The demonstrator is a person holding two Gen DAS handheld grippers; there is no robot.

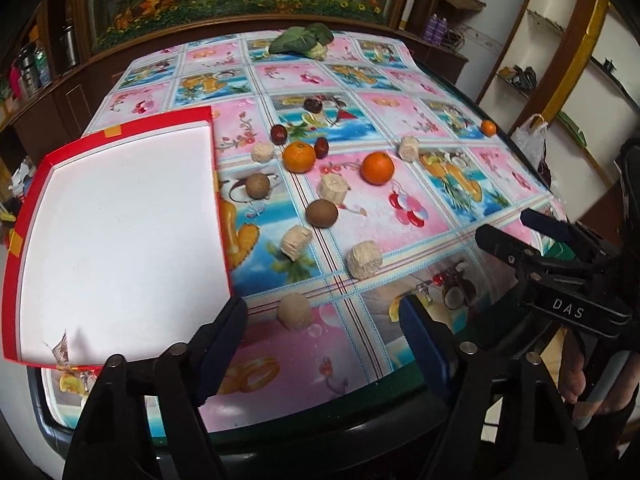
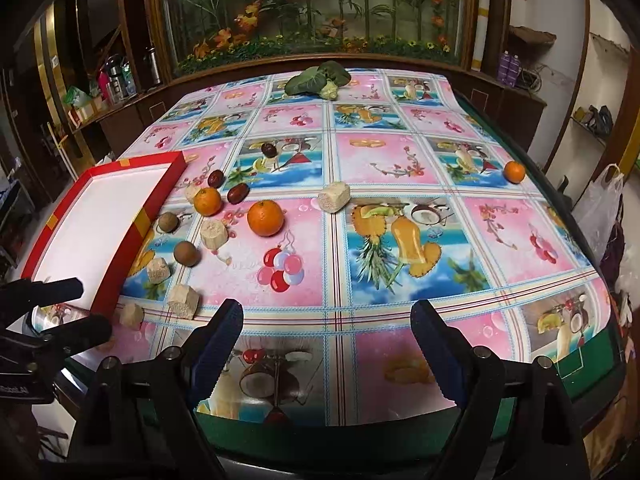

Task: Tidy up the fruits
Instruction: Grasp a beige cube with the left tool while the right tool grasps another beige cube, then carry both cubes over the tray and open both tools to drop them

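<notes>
The tray's (image 1: pixel 120 220) near corner is cut off behind the left hand-held gripper (image 1: pixel 320 320) in the left wrist view, and its white floor is blown out by glare, so there's no detail to read there. The tray sits at about 9 o'clock on the surface (image 2: pixel 380 168), red rim, nothing in it.

The left hand-held gripper has its jaws apart and grips nothing; a pale round fruit (image 1: pixel 295 311) lies just beyond its fingertips, not touched. The right hand-held gripper (image 2: pixel 326 332) is wide open too, hovering over bare cloth at 6 o'clock.

The fruits are scattered from the centre toward 9 o'clock: two oranges (image 2: pixel 265 218), a brown kiwi-like one (image 2: pixel 186 253), dark dates (image 2: pixel 238 193) and beige chunks (image 2: pixel 183 301) I can't really identify. One small orange (image 2: pixel 514 171) sits alone at 2 o'clock, and a leafy cauliflower (image 2: pixel 320 78) at 12. A plastic bag (image 2: pixel 602 204) hangs off the right edge.
</notes>
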